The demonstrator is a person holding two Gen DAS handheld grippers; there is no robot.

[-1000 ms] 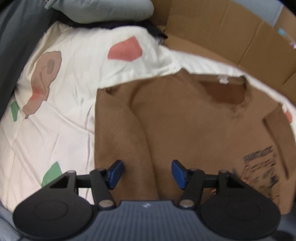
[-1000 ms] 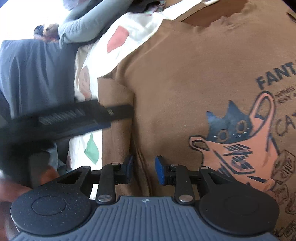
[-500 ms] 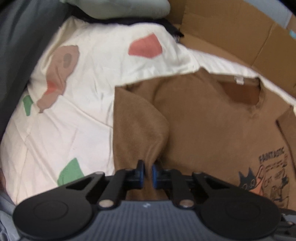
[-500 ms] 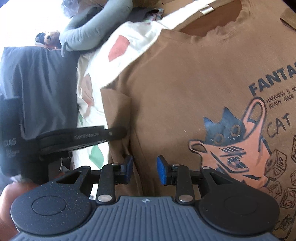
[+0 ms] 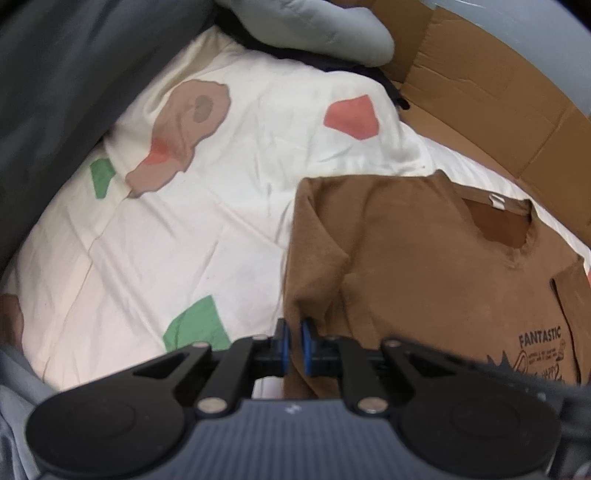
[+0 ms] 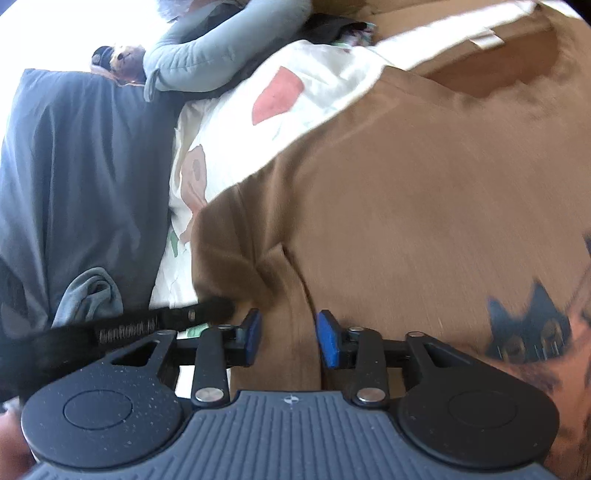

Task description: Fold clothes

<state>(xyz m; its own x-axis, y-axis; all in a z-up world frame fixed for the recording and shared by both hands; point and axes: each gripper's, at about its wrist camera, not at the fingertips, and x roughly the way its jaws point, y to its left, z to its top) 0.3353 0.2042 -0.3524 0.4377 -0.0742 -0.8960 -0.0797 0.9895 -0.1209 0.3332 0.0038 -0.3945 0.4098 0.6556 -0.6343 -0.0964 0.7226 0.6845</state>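
Now the brown cat-print T-shirt (image 5: pixel 436 266) lies front up on a bed, over a cream duvet (image 5: pixel 207 229) with coloured patches. The left claw (image 5: pixel 293 343) is pinched nearly closed on the shirt's side edge below the sleeve, where the cloth bunches into a raised ridge. The right claw (image 6: pixel 288 338) stands partly open, its blue pads straddling a lengthwise fold of the same side without gripping it.

To fold this side well, I judge the right claw should close on the ridge between its pads, so both claws hold one straight line along the edge. Then both should lift together and carry it towards the shirt's middle, keeping the sleeve (image 5: pixel 314 236) tucked flat, not dragged.

Around it: a flattened cardboard box (image 5: pixel 498 96) beyond the collar, a pale grey-blue padded garment (image 5: pixel 325 33) at the head of the bed, and dark grey bedding (image 6: pixel 85 177) alongside. None lies on the shirt; the two claws sit very close and could knock each other.
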